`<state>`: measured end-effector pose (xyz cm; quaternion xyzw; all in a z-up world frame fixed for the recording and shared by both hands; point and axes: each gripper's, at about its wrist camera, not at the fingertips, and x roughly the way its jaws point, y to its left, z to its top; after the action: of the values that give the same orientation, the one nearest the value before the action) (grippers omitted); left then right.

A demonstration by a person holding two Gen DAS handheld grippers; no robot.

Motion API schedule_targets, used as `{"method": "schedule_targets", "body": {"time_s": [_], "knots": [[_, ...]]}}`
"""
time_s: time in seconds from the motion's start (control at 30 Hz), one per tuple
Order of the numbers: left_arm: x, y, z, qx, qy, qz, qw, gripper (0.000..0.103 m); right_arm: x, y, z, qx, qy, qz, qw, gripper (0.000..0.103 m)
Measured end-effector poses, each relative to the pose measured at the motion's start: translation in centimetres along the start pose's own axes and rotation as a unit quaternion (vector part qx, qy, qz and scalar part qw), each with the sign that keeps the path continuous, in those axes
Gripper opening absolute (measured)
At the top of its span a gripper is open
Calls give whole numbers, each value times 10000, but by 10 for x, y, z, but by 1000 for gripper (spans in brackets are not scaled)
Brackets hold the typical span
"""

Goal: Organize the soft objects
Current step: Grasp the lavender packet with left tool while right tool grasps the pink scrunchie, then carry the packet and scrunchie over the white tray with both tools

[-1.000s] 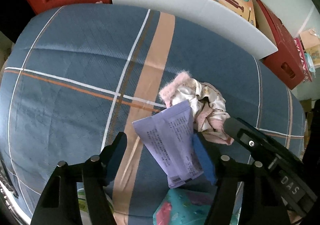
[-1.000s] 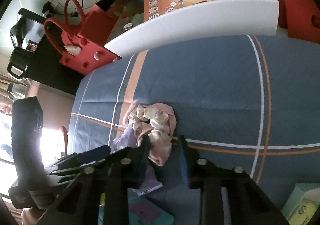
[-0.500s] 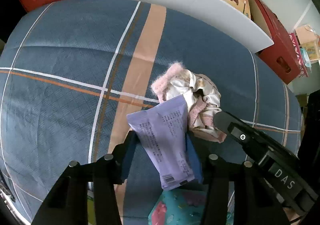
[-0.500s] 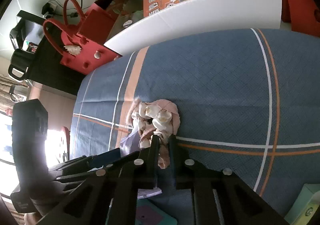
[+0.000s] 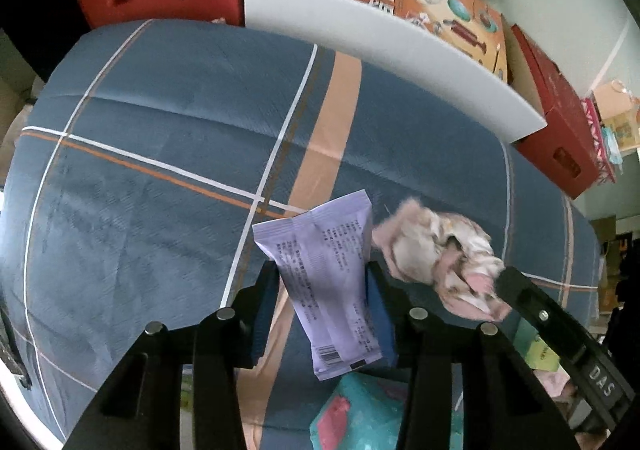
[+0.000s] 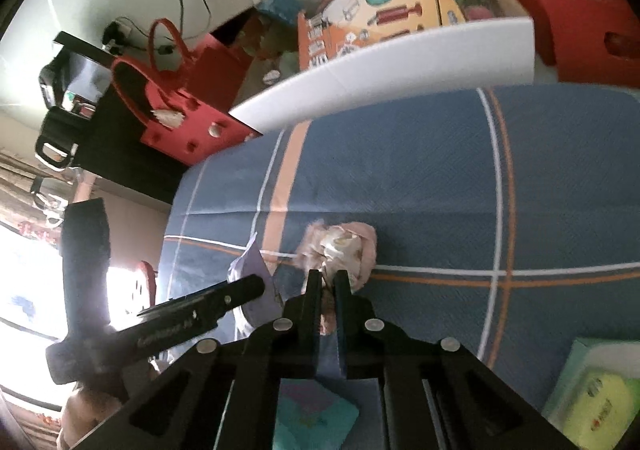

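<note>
Left gripper (image 5: 322,290) has its blue-padded fingers (image 5: 378,314) pinched on a lilac sachet pack (image 5: 326,282), lifted above the blue plaid bedcover (image 5: 160,154). Right gripper (image 6: 325,280) is clamped almost closed on the edge of a crumpled pink-and-cream cloth bundle (image 6: 340,250), just right of the sachet. Both sit near the bedcover's peach stripe (image 5: 332,130), with the white foam board (image 5: 384,50) well beyond.

left tongs (image 5: 320,290) clamped on something, right tongs (image 6: 325,282) pinched — side by side
</note>
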<state>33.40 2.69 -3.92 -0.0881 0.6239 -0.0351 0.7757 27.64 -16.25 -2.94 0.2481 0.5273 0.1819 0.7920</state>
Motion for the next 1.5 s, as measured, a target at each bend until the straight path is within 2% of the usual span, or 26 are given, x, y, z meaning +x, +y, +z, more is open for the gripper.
{"method": "schedule_targets", "body": {"time_s": [0.2,0.5,0.6,0.83,1.13,1.5], "knots": [[-40,-5,-13,-7,-323,-124,9994,45,-49,13,-12,-213,-369,-135,9990,7],[-113,-24,-47,147,-1115,-257,9933,45,-124,32,-45,-535,-902,-346,9939,7],[-137,-31,-67,255,-1375,-292,9898,45,-147,37,-58,-607,-1056,-395,9918,7],[-174,-60,-117,761,-1678,-441,9819,45,-191,43,-93,-693,-1261,-625,9876,7],[-185,-112,-173,1350,-1639,-740,9744,45,-235,26,-136,-595,-1312,-960,9849,7],[-157,-166,-222,1911,-1285,-1027,9677,45,-291,-5,-175,-454,-1543,-1418,9767,7]]}}
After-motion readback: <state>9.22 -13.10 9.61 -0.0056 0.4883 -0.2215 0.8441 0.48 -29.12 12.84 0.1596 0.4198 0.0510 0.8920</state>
